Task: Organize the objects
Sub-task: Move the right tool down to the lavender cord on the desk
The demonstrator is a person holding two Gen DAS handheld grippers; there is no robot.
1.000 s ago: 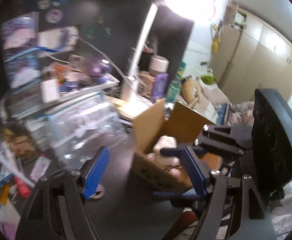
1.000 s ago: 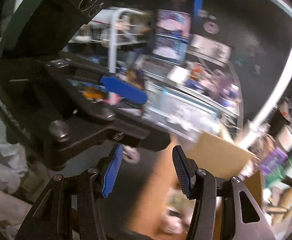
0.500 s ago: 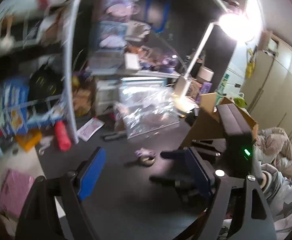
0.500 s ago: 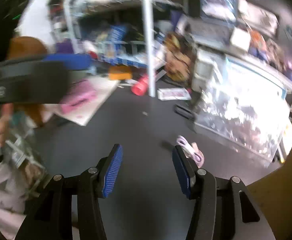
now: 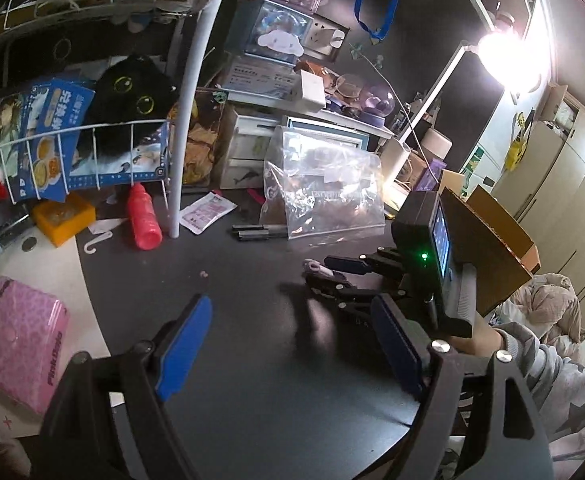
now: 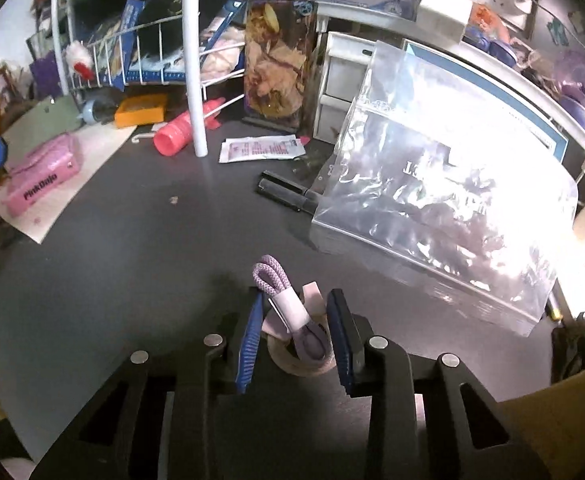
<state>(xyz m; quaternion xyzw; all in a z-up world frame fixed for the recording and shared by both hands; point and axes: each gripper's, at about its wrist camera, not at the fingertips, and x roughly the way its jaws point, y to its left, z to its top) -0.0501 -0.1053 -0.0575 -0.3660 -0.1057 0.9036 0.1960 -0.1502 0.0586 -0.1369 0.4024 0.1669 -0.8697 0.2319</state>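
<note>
While the right claw (image 6: pixel 294 334) closes around the coiled lilac braided cord (image 6: pixel 288 312) on the dark desk (image 6: pixel 132 264), keep it centred; left claw (image 5: pixel 288 344) apart, empty.

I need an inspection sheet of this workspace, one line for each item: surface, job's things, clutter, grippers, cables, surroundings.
Surface: dark desk, mostly bare in the middle.
Job's things: lilac cord bundle lying on a tape roll.
Clutter: clear plastic bag, pink bottle, pink pack.
Grippers: right gripper closing around the bundle; left gripper open, empty.
Cables: nothing seen besides the bundle.
Surroundings: wire rack, cardboard box, lamp.
</note>
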